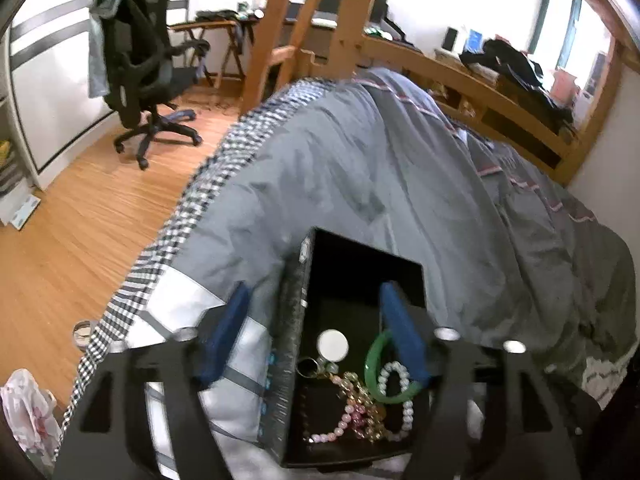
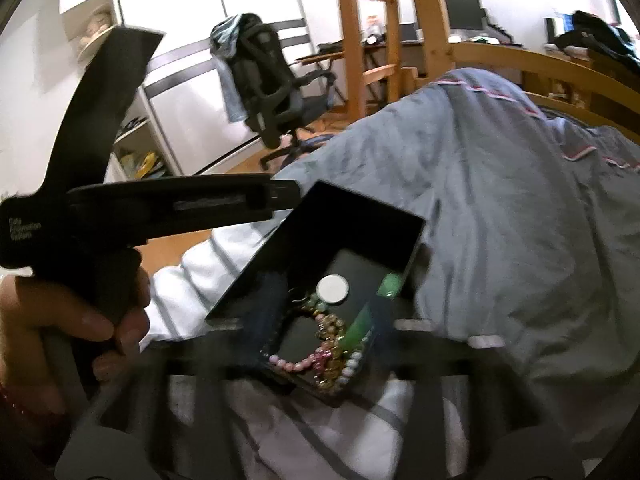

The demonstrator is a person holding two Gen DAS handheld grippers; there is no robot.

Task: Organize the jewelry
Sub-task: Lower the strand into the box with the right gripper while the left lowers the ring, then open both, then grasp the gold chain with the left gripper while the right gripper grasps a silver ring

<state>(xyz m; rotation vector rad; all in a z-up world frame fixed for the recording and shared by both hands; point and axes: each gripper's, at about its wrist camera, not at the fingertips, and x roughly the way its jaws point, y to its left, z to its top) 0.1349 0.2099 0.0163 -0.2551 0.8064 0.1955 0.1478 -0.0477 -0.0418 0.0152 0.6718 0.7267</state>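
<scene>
Directly ahead of the left gripper (image 1: 320,340), a black rectangular open-topped box (image 1: 360,276) rests on the grey quilted bed cover (image 1: 360,160); the spread blue fingers (image 1: 402,332) straddle its left wall, one inside. Contents: green bangle (image 1: 374,364), white pearl bracelet (image 1: 394,376), pink bead strand (image 1: 340,428), white round disc (image 1: 333,345). The right gripper (image 2: 320,344) is blurred over the box; its opening cannot be determined.

The right gripper (image 2: 320,332) is motion-blurred at six o'clock, its blue fingers hiding part of the green bangle (image 2: 356,330).
</scene>
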